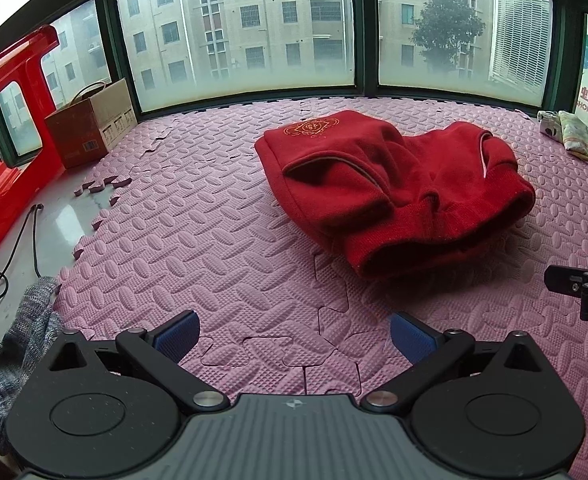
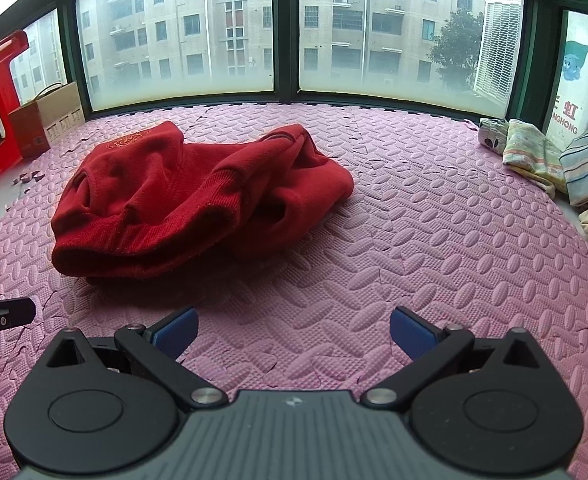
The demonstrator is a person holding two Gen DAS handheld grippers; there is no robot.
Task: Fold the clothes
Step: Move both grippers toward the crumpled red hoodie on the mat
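both grippers, left (image 1: 294, 338) and right (image 2: 293, 334), hung with fingers apart short of the rumpled sweater (image 1: 393, 192) mid-mat (image 1: 214, 240); pinching its near hem corners looked best.

A dark red knitted sweater (image 1: 393, 184) lies in a loosely folded, rumpled heap on the pink embossed foam mat (image 1: 214, 232), toward the mat's window side. A gold embroidered emblem (image 1: 309, 127) shows on its far upper panel. Its thick ribbed hem faces the near edge of the mat, bulging and slightly open.
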